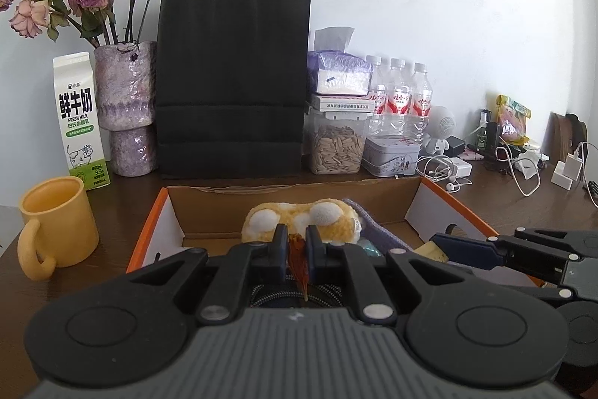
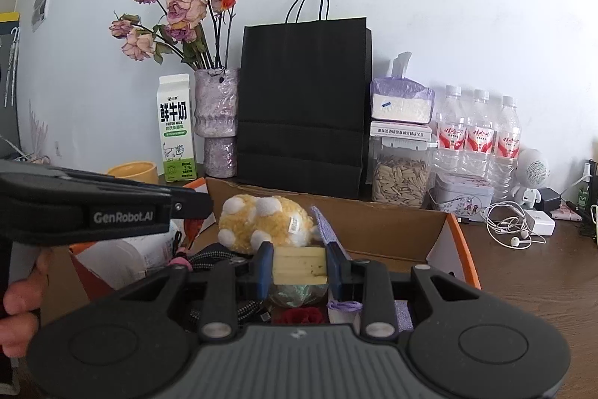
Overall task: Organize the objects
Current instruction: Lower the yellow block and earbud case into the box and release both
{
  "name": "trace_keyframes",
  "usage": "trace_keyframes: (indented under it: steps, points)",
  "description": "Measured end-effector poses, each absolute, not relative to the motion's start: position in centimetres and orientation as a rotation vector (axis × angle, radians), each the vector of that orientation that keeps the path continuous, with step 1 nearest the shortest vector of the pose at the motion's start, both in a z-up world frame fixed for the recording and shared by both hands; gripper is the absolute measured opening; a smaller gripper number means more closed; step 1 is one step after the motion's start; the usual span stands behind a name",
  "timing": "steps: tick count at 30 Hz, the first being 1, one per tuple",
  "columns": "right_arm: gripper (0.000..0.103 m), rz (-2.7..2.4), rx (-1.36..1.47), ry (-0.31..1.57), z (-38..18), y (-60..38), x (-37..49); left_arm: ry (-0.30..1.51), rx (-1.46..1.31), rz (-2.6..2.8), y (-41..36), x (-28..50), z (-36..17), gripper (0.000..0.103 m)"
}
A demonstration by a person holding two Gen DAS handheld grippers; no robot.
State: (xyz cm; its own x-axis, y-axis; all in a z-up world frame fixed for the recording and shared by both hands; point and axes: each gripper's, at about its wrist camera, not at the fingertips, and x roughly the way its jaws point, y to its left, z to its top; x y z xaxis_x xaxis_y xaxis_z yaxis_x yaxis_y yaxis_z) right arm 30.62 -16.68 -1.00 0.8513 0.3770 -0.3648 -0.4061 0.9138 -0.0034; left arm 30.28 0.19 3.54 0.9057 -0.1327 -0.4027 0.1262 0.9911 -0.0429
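Left to right. A yellow ceramic mug with a thick handle (image 1: 56,215) stands on the dark wooden tabletop (image 1: 123,208), just beside the left wall of the open cardboard box with orange outer sides (image 1: 147,230); a wide swing to that side could knock it over. Behind it a white-and-green fresh-milk carton (image 1: 79,122) and a mottled purple vase of dried roses (image 1: 127,107) stand upright, tall and narrow-based, so likely to tip if brushed. Over the box, the left gripper (image 1: 297,245) is clenched on a thin reddish-brown dried flower piece (image 1: 298,258); the piece looks brittle, and the tight pinch could crush it or let fragments fall among the box's contents. Beyond the fingertips a fluffy yellow plush toy with white spots (image 2: 261,223) lies inside the box, with a lilac cloth (image 2: 323,225) touching its right side. The right gripper (image 2: 299,264) grasps a pale yellow rectangular block (image 2: 299,266) between its blue pads (image 2: 265,260), held above the box interior; its material cannot be told, and a smooth face may slide out if the hand tilts. The two grippers work close together above one box, so collision is a risk. Farther right, white earphone cables (image 2: 508,227) trail loosely near the box's corner and could snag.
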Motion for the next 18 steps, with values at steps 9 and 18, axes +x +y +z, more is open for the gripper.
trace_keyframes:
  steps: [9,18]
  points:
    - [0.102,0.363,-0.058,0.369,-1.6,-17.8,30.5,0.382,-0.023,-0.034,0.6,29.8,3.3,0.103]
    - [0.103,0.355,-0.049,0.354,-1.2,-18.1,30.2,0.357,-0.009,-0.016,0.2,28.7,4.1,0.103]
